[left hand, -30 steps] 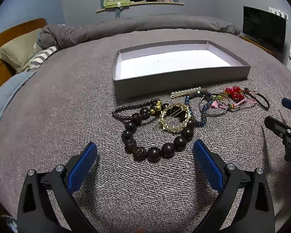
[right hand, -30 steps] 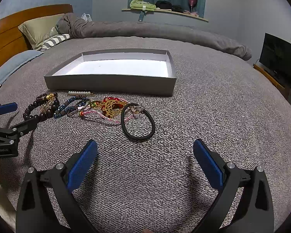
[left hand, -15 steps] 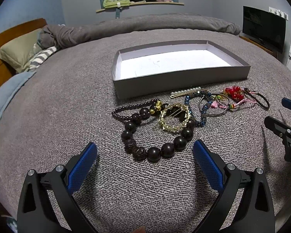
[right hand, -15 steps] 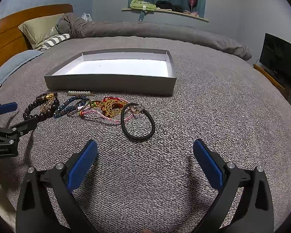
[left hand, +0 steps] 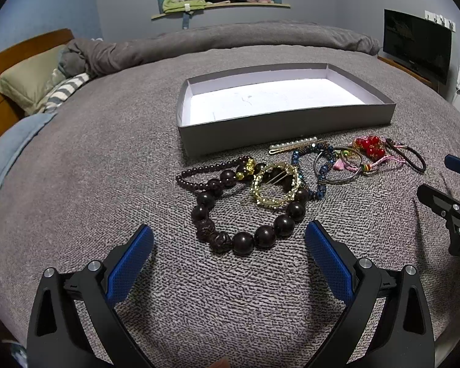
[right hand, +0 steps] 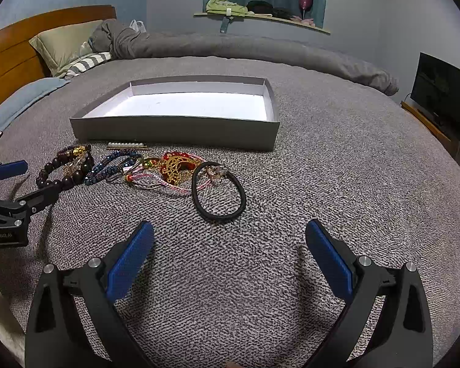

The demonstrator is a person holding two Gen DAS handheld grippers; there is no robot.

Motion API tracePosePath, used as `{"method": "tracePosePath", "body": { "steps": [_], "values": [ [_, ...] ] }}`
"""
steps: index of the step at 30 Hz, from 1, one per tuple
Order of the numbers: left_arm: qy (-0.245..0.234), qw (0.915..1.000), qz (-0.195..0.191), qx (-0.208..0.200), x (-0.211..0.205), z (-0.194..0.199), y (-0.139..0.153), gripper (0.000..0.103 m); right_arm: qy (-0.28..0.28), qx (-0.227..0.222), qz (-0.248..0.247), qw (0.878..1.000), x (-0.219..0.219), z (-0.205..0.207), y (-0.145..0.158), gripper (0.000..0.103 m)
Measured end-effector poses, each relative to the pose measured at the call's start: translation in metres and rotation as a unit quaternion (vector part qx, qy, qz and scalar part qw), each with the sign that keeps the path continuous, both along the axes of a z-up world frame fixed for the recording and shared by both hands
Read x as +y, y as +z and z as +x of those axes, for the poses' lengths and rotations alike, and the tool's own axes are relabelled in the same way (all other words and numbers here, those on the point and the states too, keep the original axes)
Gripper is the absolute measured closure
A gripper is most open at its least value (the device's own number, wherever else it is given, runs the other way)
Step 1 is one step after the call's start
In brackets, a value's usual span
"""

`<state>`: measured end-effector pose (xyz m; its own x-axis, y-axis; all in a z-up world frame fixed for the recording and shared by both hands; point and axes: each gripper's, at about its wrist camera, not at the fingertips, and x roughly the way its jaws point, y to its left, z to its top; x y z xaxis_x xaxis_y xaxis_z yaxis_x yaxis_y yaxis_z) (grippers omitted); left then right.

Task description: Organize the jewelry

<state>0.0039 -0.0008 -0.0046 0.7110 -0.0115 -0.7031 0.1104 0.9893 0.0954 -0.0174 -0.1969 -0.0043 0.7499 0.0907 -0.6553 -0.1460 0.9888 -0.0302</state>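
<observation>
A row of jewelry lies on the grey bedspread in front of a shallow grey box [left hand: 285,125] [right hand: 174,128] with a white, bare floor. In the left wrist view my left gripper [left hand: 228,242] stands open just short of a large dark bead bracelet [left hand: 245,240], which is overlapped by a gold ring-shaped clasp [left hand: 274,188]. A blue bead bracelet [left hand: 322,168], a pearl hairpin [left hand: 294,144] and red beads [left hand: 371,147] lie further right. My right gripper [right hand: 228,242] is open, a little short of a black hair tie [right hand: 219,194].
Pillows [right hand: 64,46] and a wooden headboard [right hand: 12,58] are at the left, a rolled grey duvet [right hand: 260,52] at the back. A television [right hand: 444,101] stands off the bed to the right. Bare bedspread extends right of the box.
</observation>
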Motion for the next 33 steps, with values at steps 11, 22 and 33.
{"method": "tracePosePath", "body": {
  "steps": [11, 22, 33],
  "values": [
    [-0.005, 1.0000, -0.006, -0.005, -0.002, 0.000, 0.000, 0.002, -0.010, 0.000, 0.026, 1.000, -0.008, 0.001, -0.001, 0.005],
    [-0.017, 0.9997, -0.013, -0.011, -0.001, 0.000, 0.004, 0.002, 0.004, -0.006, 0.018, 1.000, -0.005, 0.003, 0.004, 0.015],
    [-0.015, 0.9993, -0.025, -0.022, 0.022, 0.007, 0.017, 0.005, -0.008, -0.015, 0.028, 0.999, -0.014, 0.005, 0.010, 0.034]
  ]
}}
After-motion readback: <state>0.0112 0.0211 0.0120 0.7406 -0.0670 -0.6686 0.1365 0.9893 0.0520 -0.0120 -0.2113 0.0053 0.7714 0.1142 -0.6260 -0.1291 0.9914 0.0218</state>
